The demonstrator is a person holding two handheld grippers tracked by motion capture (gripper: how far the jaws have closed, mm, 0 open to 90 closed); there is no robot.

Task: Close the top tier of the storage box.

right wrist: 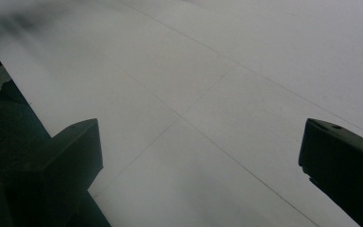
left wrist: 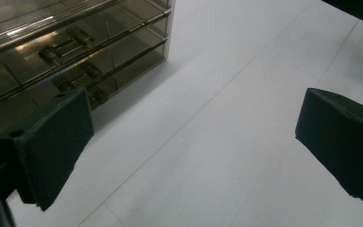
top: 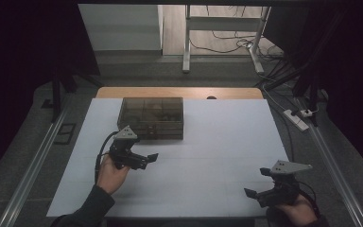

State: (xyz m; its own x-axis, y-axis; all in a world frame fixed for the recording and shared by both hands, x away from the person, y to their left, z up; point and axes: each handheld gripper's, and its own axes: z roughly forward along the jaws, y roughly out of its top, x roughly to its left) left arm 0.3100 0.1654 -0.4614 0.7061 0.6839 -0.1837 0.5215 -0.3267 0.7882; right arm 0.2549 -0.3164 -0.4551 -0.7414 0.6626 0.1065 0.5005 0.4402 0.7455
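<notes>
A smoky, see-through plastic drawer box (top: pixel 151 118) stands on the white table top (top: pixel 208 156), left of centre toward the back. My left gripper (top: pixel 144 153) sits just in front of the box's front left corner and points right. It is open, with nothing between its jaws. In the left gripper view the box (left wrist: pixel 52 52) is at the upper left, with small metal parts visible in its drawers, and the left gripper (left wrist: pixel 194 142) has bare table between its jaws. My right gripper (top: pixel 257 182) is open near the front right edge, and in its own view the gripper (right wrist: pixel 203 161) is over bare white surface.
A strip of wooden table (top: pixel 179 92) shows behind the white top. Metal rails (top: pixel 33 165) run along both sides, and a power strip (top: pixel 297 119) with cables lies on the floor at the right. A white frame leg (top: pixel 186 42) stands beyond the table.
</notes>
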